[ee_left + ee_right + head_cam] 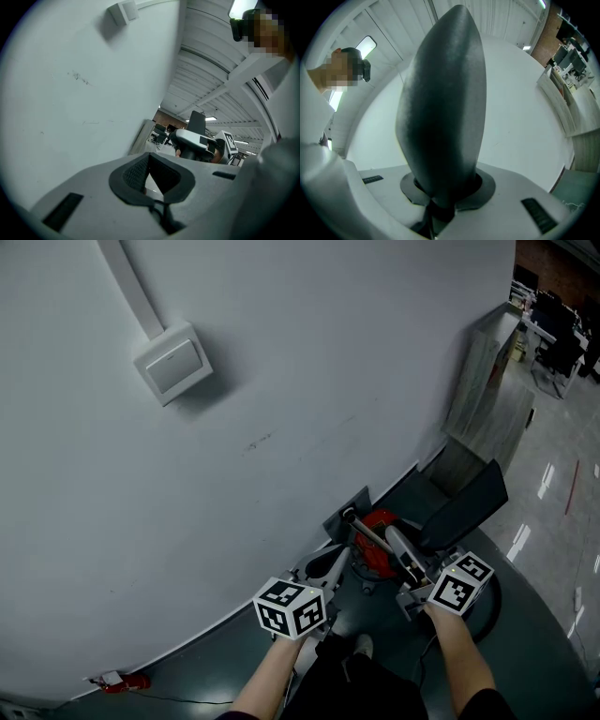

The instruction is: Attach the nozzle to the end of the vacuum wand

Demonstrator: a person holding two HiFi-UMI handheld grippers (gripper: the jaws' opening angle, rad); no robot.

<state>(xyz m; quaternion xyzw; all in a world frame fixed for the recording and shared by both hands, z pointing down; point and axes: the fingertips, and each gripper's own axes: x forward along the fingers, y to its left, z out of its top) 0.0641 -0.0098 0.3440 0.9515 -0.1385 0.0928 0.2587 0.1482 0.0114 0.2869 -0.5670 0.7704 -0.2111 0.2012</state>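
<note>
Clamped in the right tool [445, 190], the dark nozzle [440, 108] looked like a light, stiff, smooth plastic shell, likely to slip unless gripped low at its thick base. Left tool [151, 176] was pressed together, empty. Beyond them, the vacuum wand [368, 532] crossed a red vacuum body [377, 561] near the wall [281, 381].

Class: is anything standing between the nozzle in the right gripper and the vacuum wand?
Nothing visible does. The right gripper holds the nozzle close beside the wand; the shut left gripper is on its other side.
</note>
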